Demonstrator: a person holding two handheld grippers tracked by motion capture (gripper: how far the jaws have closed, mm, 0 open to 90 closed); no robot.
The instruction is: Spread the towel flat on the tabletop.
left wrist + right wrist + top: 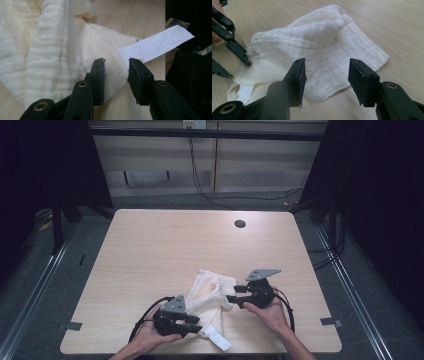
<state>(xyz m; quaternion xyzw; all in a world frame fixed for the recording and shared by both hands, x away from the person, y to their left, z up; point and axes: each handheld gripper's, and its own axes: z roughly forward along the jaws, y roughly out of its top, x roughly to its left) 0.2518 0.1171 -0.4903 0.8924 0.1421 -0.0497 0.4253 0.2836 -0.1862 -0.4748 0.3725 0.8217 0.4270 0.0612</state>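
Reaching in from the near edge of the desk [150, 245], both forearms angle inward, each hand wrapped around a black gripper. The left gripper [192, 322] lies low by the near edge, pointing right toward the cloth [210, 292]; its jaws stand apart, and in the left gripper view [116, 75] a corner of the cloth lies between them without being pinched. The right gripper [231, 298] is held a little farther up the desk, its grey three-cornered plate tilted upward, pointing left at the cloth's right edge. In the right gripper view [325, 77] its jaws are spread wide, with the cloth's hem lying just beyond them and nothing clamped.

The cloth [319, 50] sits rumpled near the front middle of the desk, between the two grippers. It is cream-white, soft, with a crinkled, ribbed gauze weave, folded over itself into a loose peaked heap with one flat corner stretched out. A smooth white label [155, 45], a flat paper-like strip, sticks out from its near corner toward the desk's edge. The desk is pale wood-grain laminate with rounded corners and a small dark round hole [240, 224] near its far side.
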